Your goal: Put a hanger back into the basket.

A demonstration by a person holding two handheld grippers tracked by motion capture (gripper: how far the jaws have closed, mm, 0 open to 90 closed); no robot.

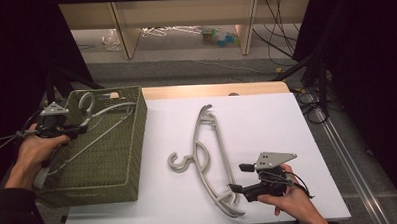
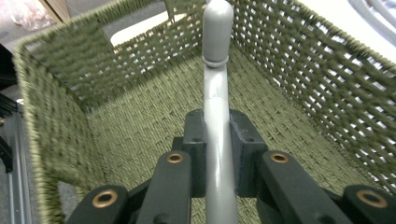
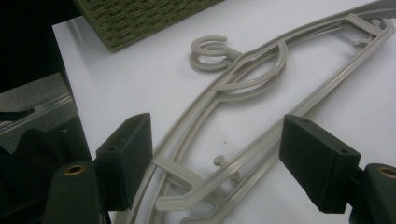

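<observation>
Left gripper clamping hanger inside woven basket, second hanger on table

Parted gripper over grey hanger

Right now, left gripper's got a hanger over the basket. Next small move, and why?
Probably lower and release. The left gripper is shut on the grey hanger inside the green woven basket, above its floor. The right gripper is open astride the second hanger on the table.
</observation>
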